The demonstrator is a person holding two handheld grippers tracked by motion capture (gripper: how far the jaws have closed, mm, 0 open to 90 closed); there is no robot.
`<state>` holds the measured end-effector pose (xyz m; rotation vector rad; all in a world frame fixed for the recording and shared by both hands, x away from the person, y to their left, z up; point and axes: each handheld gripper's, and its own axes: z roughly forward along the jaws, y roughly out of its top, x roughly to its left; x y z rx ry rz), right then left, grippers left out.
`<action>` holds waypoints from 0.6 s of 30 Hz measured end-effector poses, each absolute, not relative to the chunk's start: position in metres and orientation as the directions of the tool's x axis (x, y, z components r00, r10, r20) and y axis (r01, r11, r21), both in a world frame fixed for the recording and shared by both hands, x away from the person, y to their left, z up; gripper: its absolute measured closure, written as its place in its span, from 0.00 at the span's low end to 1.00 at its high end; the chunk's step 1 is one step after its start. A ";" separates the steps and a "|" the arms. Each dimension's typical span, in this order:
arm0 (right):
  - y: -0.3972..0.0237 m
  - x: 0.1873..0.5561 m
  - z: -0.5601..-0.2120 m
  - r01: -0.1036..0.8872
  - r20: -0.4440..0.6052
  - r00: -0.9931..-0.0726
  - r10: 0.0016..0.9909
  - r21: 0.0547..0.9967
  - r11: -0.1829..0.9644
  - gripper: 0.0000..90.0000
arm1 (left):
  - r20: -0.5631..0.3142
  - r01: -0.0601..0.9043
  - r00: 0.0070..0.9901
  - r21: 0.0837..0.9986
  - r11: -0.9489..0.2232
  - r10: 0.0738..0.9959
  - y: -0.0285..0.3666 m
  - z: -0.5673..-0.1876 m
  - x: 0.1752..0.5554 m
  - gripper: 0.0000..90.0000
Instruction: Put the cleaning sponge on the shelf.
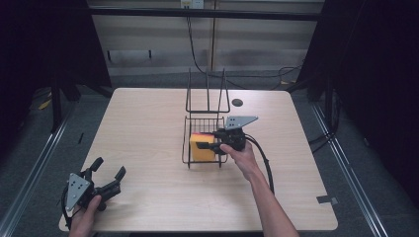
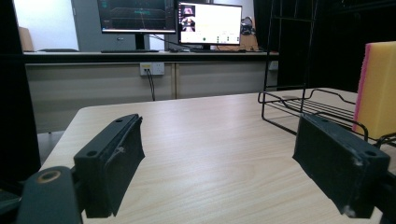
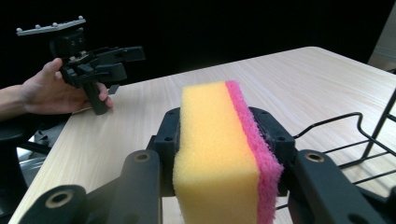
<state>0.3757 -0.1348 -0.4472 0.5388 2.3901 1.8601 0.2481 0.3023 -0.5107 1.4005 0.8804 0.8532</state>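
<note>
One sponge (image 3: 224, 149), yellow with a pink face, stands on edge in the one wire rack (image 1: 205, 126), clamped between the right gripper's (image 1: 217, 140) jaws. Two grippers on the bench (image 1: 148, 128): the left gripper (image 1: 106, 173) waits near the corner, jaws spread, nothing between them.

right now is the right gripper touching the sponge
Touching. In the right gripper view, the right gripper has both black jaws pressed against the flat sides of the sponge, one on the yellow face, one on the pink.

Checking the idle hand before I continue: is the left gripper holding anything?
No, the left gripper has its jaws wide apart over bare table.
</note>
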 end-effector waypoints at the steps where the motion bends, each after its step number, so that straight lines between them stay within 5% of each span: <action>1: -0.135 0.376 -0.447 0.240 0.169 -0.935 0.313 0.948 0.207 0.64 | -0.009 0.019 0.442 1.000 0.001 0.897 0.302 -0.511 0.248 0.17; 7: -0.135 0.373 -0.446 0.252 0.170 -0.929 0.328 0.940 0.229 0.59 | -0.010 0.019 0.442 1.000 0.001 0.897 0.302 -0.511 0.248 0.17; 18: -0.134 0.371 -0.443 0.272 0.174 -0.905 0.387 0.939 0.213 0.34 | -0.010 0.019 0.442 1.000 0.001 0.897 0.302 -0.511 0.248 0.17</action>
